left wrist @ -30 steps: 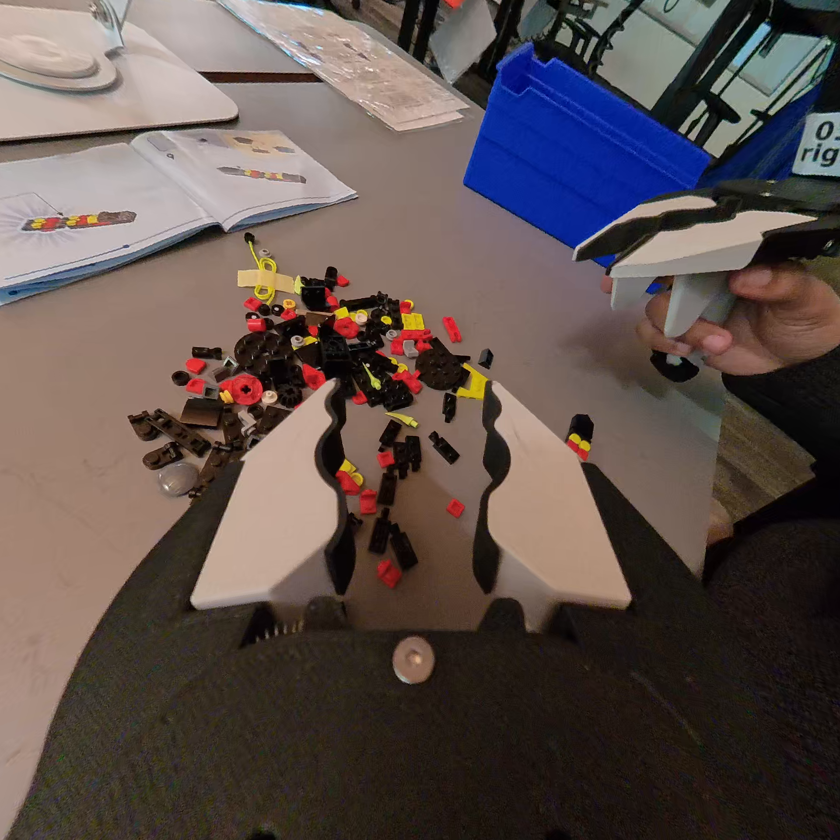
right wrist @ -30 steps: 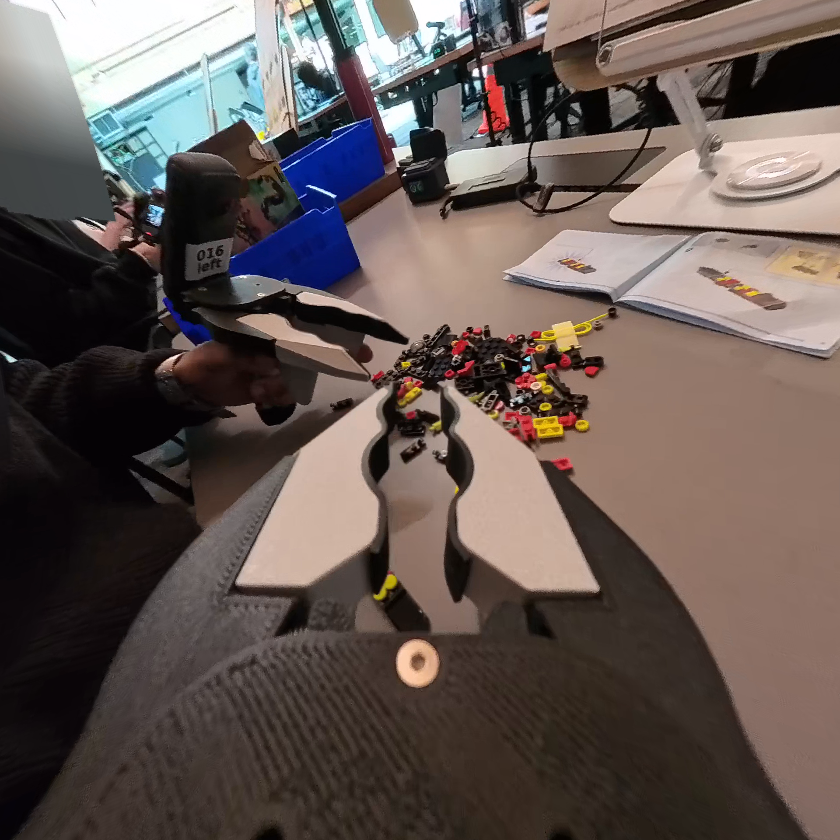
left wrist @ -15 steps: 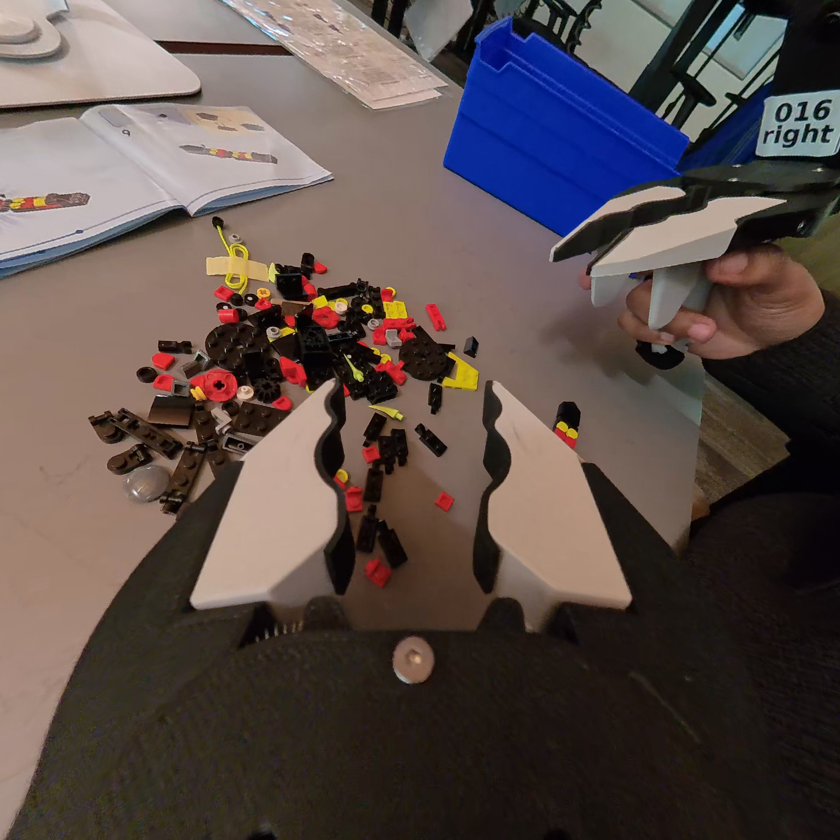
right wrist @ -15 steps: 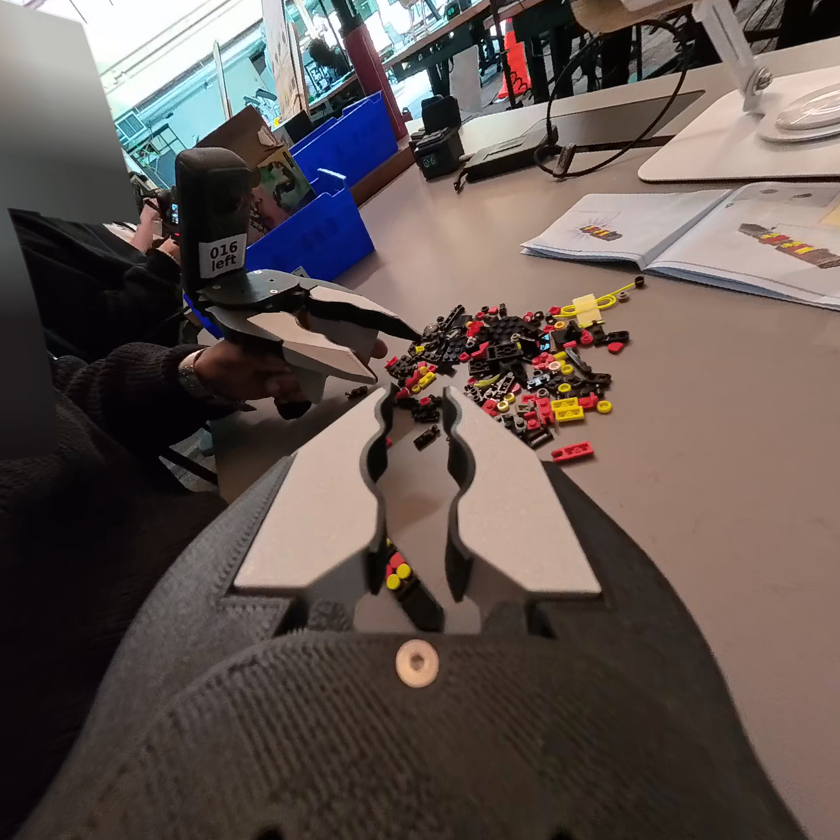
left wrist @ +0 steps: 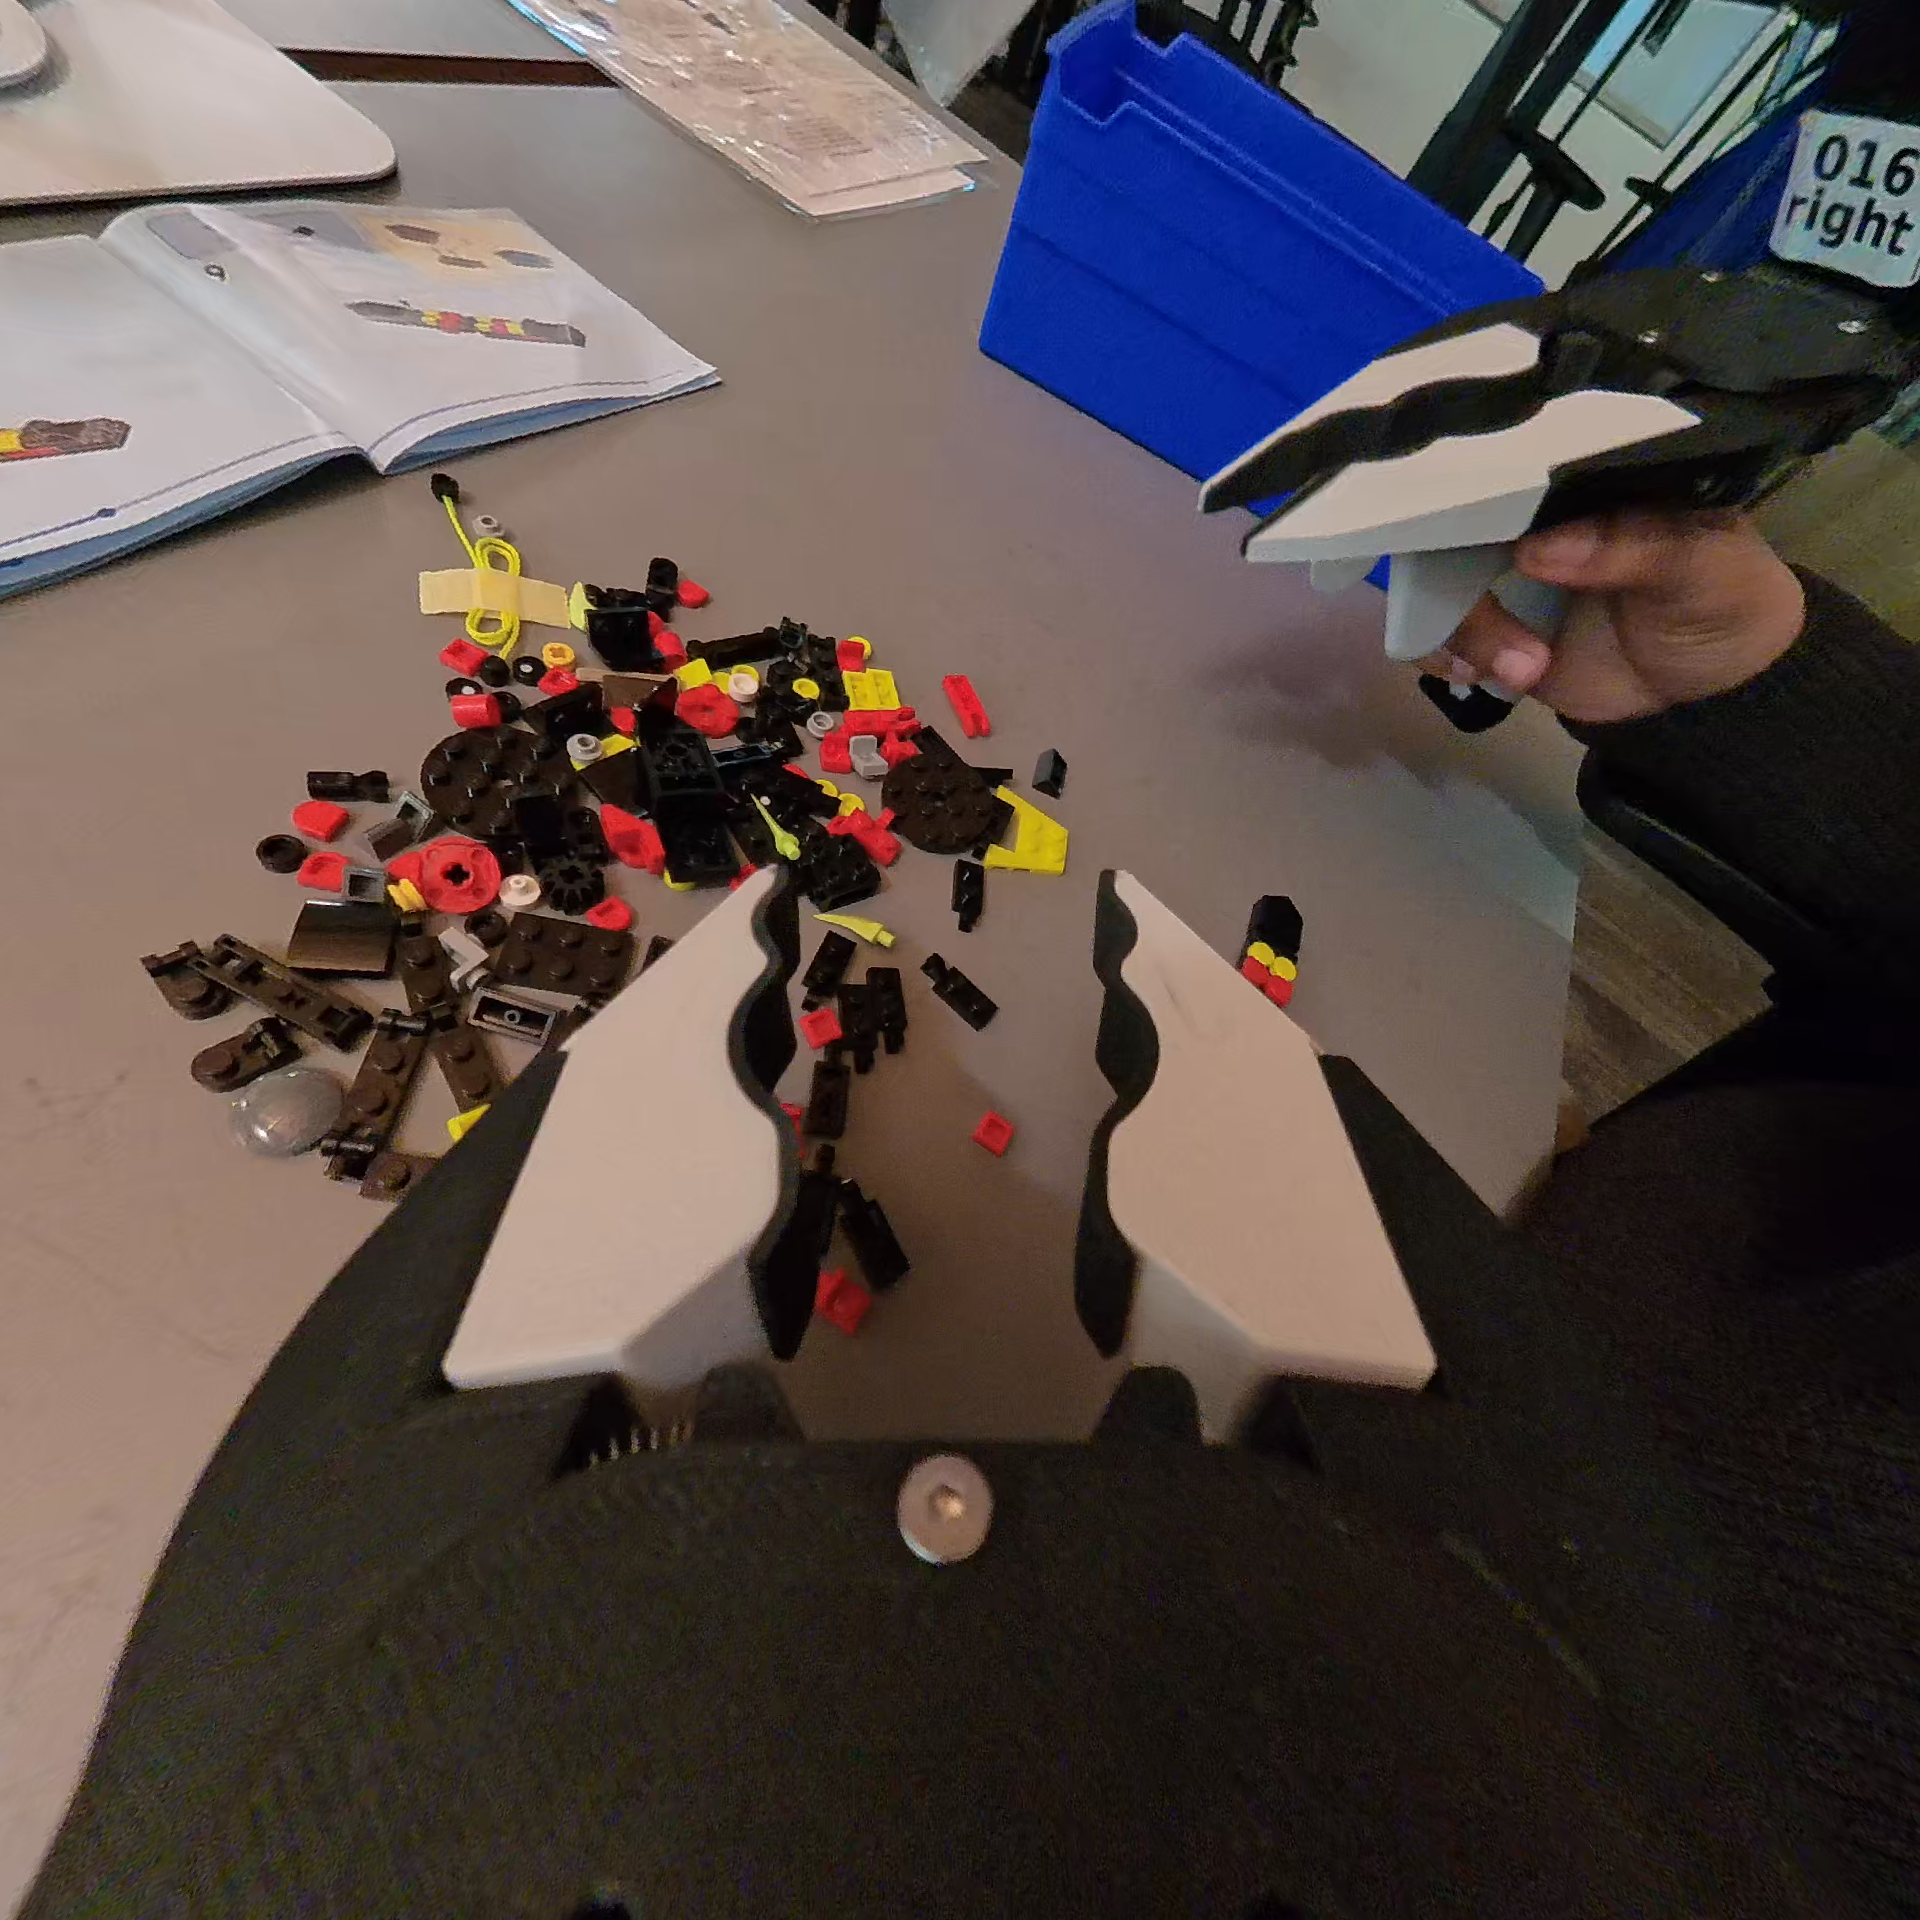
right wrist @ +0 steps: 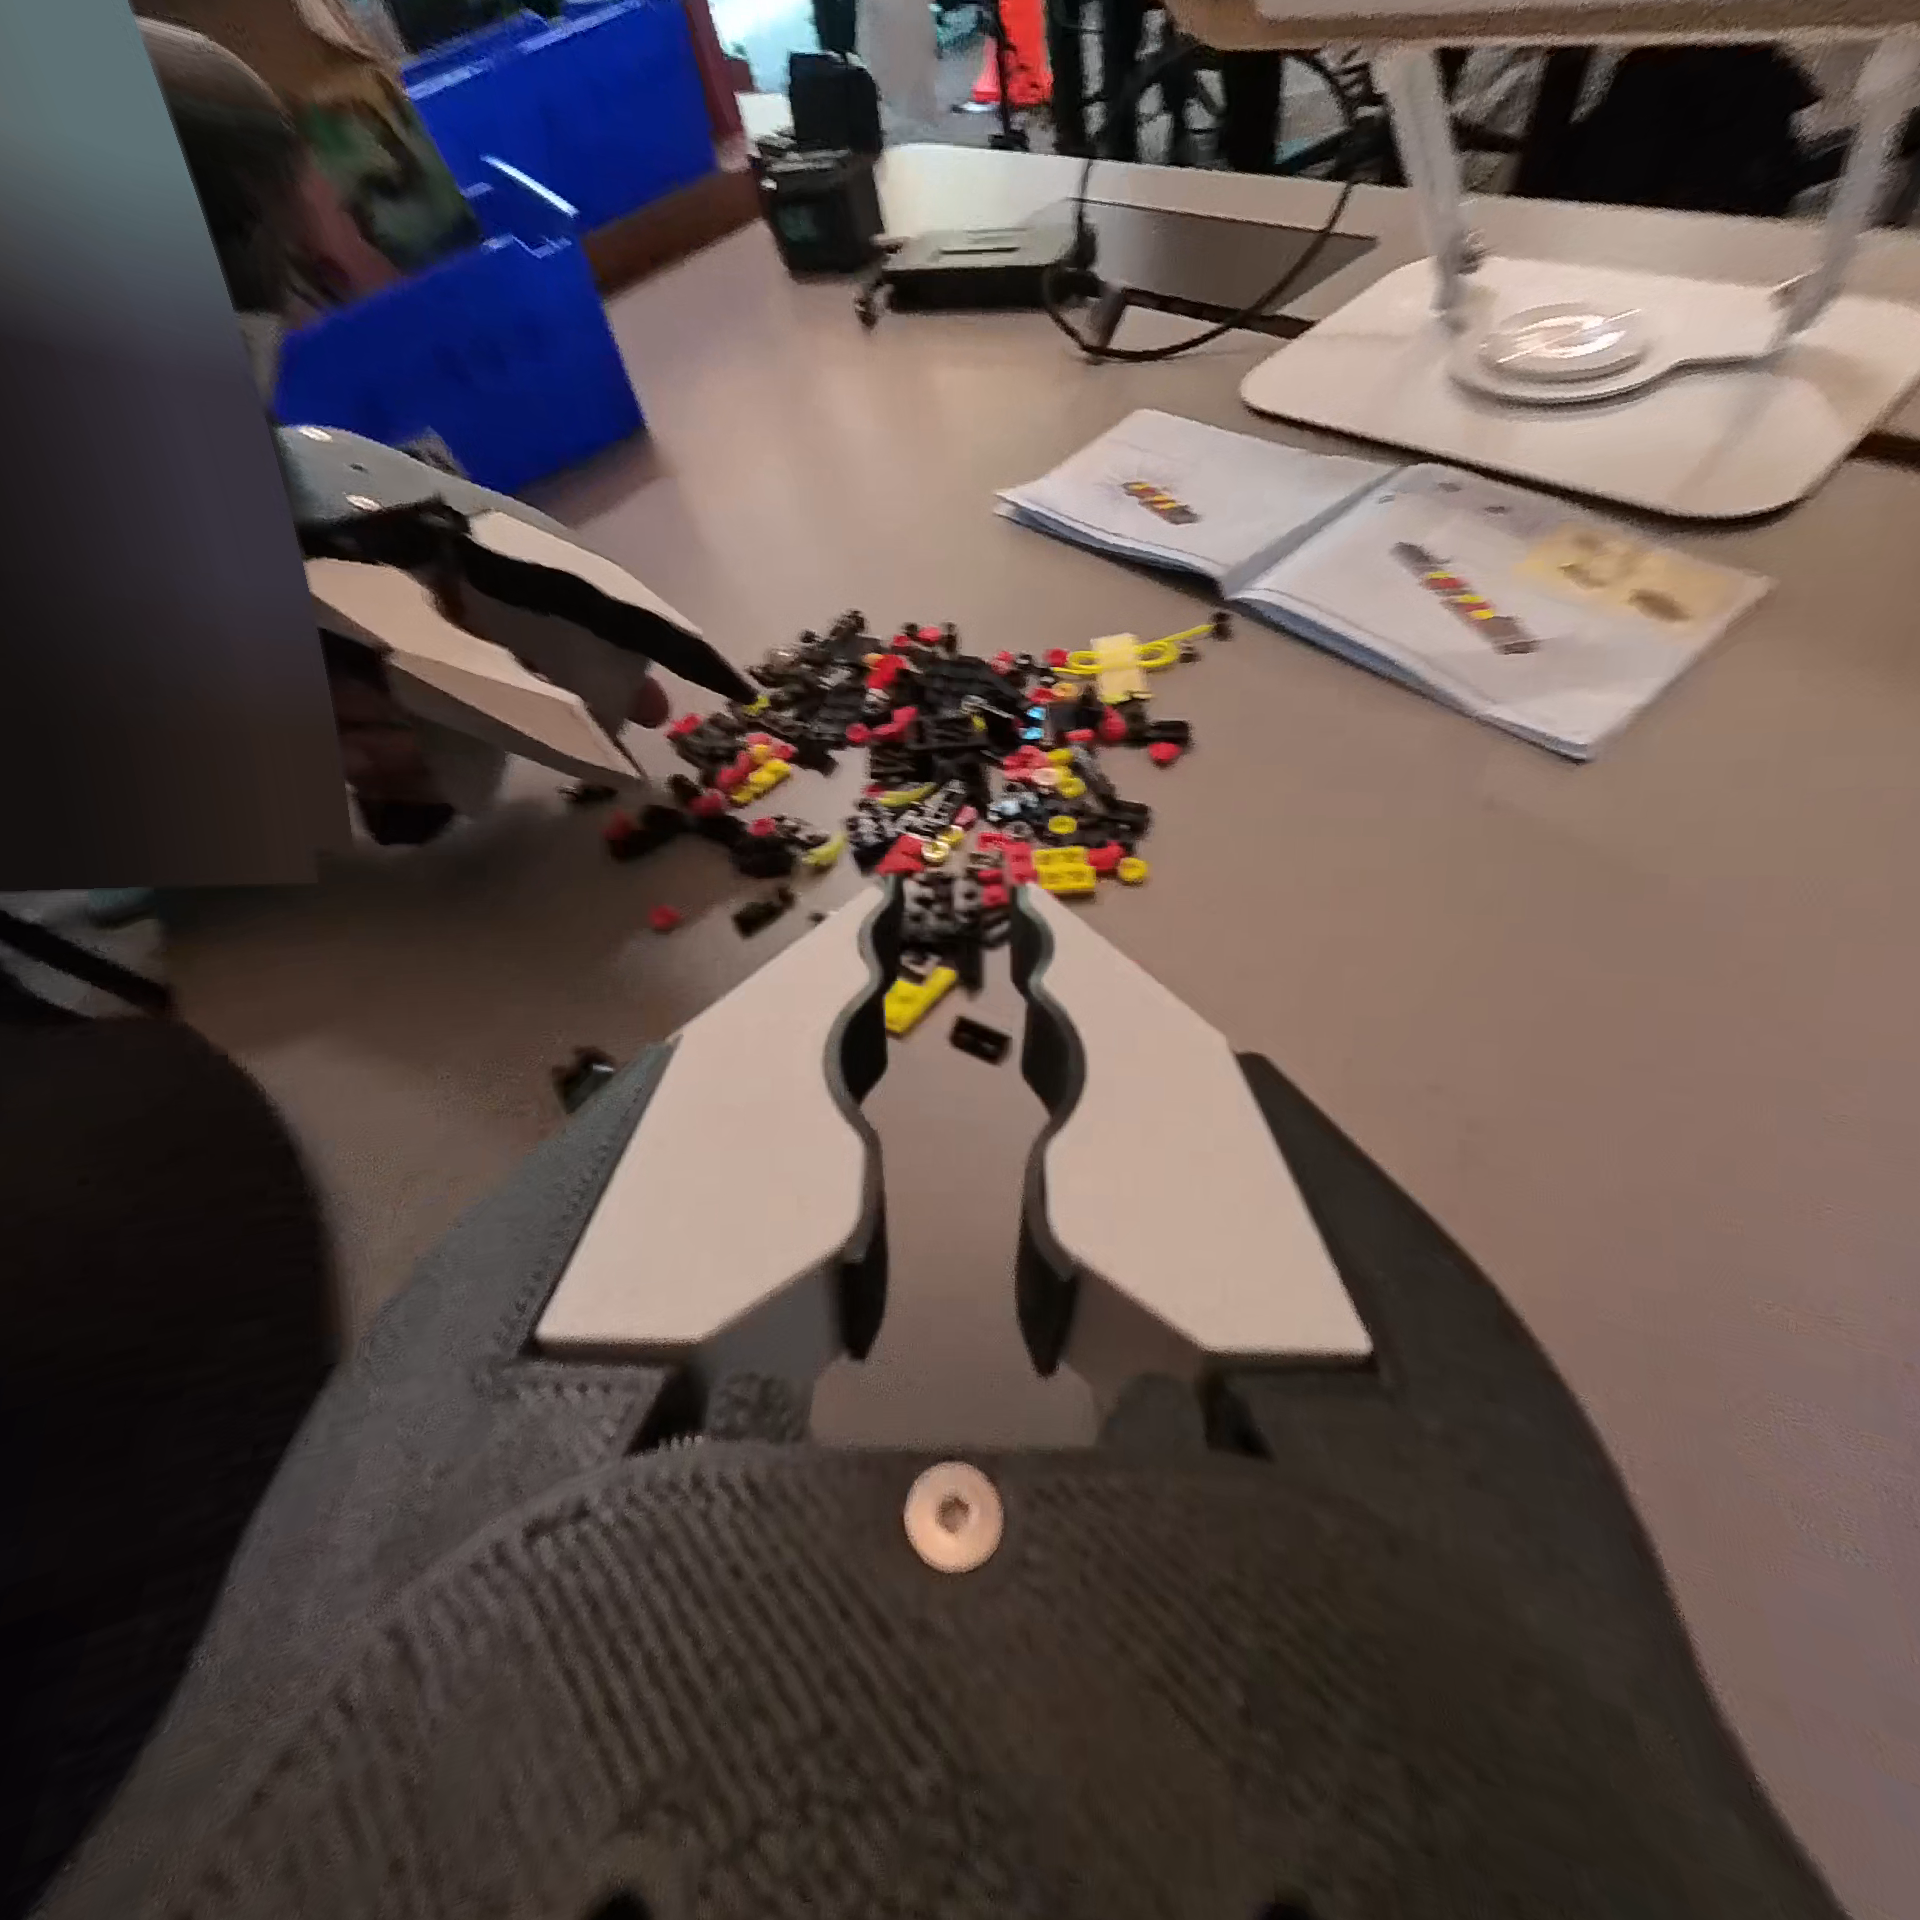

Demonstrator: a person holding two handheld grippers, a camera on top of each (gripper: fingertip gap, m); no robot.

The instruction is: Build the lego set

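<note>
On the grey table point(left wrist: 1039, 436), the brick pile point(left wrist: 665, 790) lies just ahead of both claws, nearer the left claw point(left wrist: 940, 899), whose jaws are spread wide and empty. The right claw point(right wrist: 954, 894) hovers with a narrower empty gap. An open booklet point(left wrist: 312, 343) and blue bin point(left wrist: 1195, 301) lie beyond the pile.

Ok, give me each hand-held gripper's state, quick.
Left hand-held gripper: open, holding nothing, over the loose lego pieces.
Right hand-held gripper: open, narrower gap, holding nothing.
</note>
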